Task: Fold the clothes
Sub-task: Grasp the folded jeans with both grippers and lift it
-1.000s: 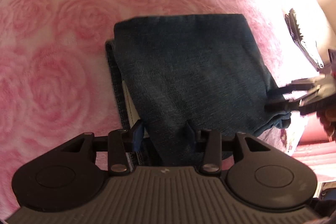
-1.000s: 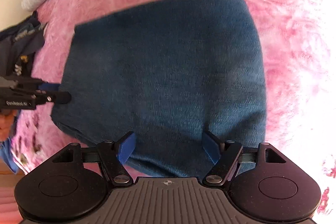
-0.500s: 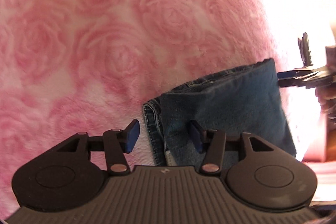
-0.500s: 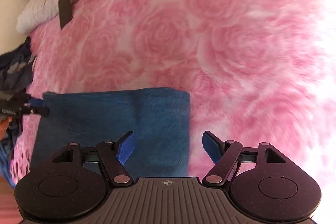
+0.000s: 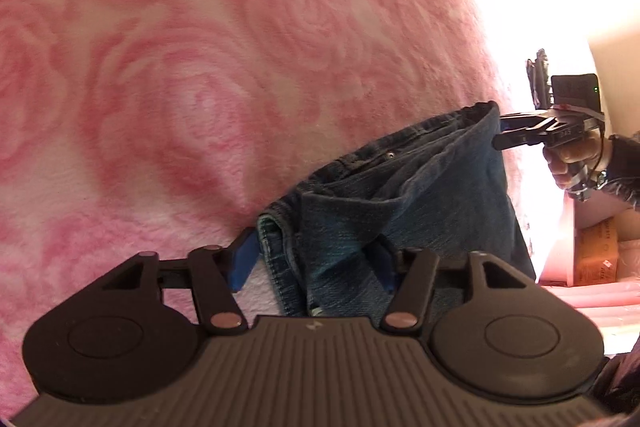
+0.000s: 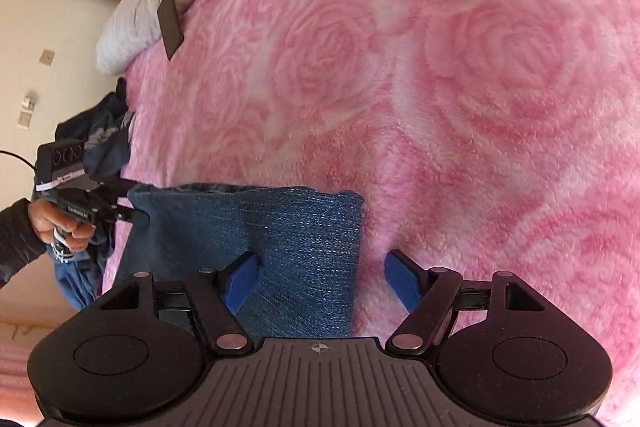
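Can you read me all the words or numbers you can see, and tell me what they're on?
White label on the left tool, seen from the right wrist: too blurred to read.
Marking on the right tool, seen from the left wrist: too small to read.
Print on the orange box: too blurred to read.
Nothing else has writing.

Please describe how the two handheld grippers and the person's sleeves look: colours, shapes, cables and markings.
Each gripper, the left gripper and the right gripper, has a black ribbed body with two round discs, black linkage arms with metal rivets, and blue pads on the jaws. A small white mark sits on each body. A thin black cable runs off behind the left one. Both sleeves are dark.
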`<state>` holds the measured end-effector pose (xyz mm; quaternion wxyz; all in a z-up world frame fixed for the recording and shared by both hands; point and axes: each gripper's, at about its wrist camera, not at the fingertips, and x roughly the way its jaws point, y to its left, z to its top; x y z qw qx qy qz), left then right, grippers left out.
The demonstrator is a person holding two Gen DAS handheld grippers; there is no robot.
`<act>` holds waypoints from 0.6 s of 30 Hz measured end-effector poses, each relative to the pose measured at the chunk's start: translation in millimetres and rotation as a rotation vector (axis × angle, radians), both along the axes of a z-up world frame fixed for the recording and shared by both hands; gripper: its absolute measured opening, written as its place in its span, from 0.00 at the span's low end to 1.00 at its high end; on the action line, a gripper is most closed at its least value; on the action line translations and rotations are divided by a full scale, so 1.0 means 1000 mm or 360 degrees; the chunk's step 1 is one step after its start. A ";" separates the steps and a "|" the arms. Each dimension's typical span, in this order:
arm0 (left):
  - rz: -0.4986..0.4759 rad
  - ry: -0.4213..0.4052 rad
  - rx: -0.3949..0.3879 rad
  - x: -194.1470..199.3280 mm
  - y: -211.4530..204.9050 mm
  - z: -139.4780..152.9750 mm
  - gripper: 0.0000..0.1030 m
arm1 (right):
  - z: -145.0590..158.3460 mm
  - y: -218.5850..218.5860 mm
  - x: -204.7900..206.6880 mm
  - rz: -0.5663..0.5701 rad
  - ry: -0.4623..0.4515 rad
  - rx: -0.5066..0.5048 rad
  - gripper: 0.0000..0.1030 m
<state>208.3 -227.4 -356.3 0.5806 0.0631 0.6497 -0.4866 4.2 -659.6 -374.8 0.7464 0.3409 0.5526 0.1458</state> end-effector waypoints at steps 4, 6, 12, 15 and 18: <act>-0.0041 0.0006 -0.0002 0.002 -0.002 0.000 0.53 | 0.002 0.001 0.000 -0.0053 0.0005 0.0082 0.71; -0.0048 0.0012 -0.0006 0.004 -0.002 -0.003 0.57 | 0.003 0.005 0.001 -0.0044 -0.0011 0.0009 0.71; -0.0051 -0.0047 -0.0017 -0.005 -0.009 -0.005 0.63 | -0.004 0.009 0.009 -0.0111 -0.0019 0.0068 0.71; -0.0058 -0.0090 -0.0021 -0.008 -0.009 0.002 0.54 | -0.003 0.008 0.009 -0.0152 0.0003 0.0090 0.46; -0.0028 -0.0116 -0.0053 -0.011 -0.002 0.011 0.42 | 0.011 0.008 0.006 -0.0162 0.0004 0.0112 0.21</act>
